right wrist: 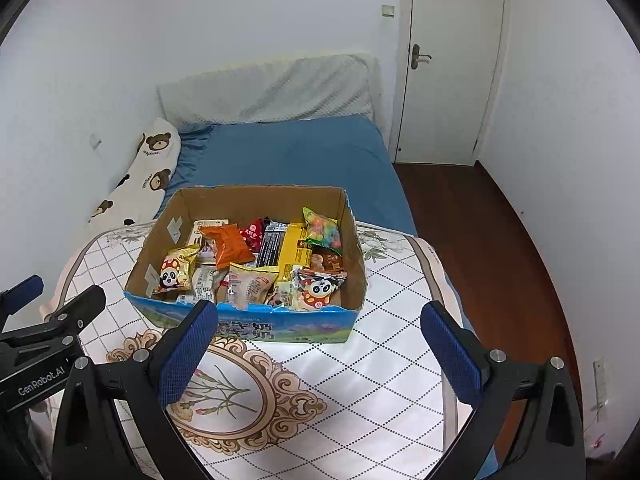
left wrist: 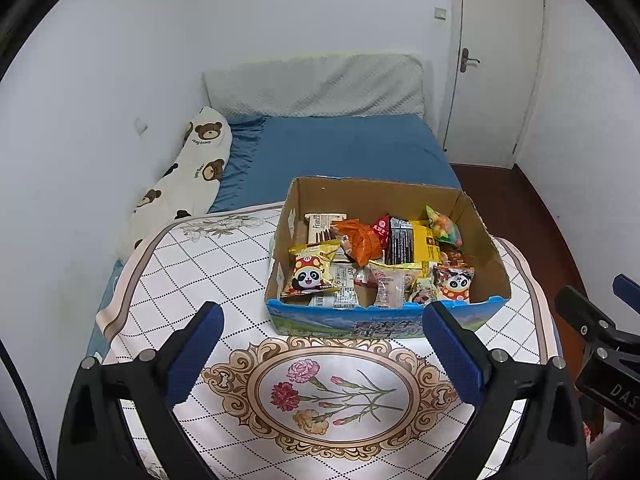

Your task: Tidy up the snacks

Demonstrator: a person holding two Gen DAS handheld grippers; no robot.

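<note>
An open cardboard box (left wrist: 486, 264) with a blue printed front stands on a round table (left wrist: 208, 264) with a flowered cloth. It holds several snack packs: a panda pack (left wrist: 310, 274), an orange pack (left wrist: 358, 242), a yellow-black pack (left wrist: 412, 246). The box also shows in the right wrist view (right wrist: 354, 252). My left gripper (left wrist: 322, 314) is open and empty, just in front of the box. My right gripper (right wrist: 320, 316) is open and empty, at the box's front wall. Each gripper shows at the edge of the other's view.
A bed with a blue sheet (left wrist: 344, 148) lies behind the table, with a bear-print pillow (left wrist: 192, 172) along the left wall. A white door (left wrist: 496, 60) stands at the back right. Dark wood floor (right wrist: 500, 240) runs along the right of the table.
</note>
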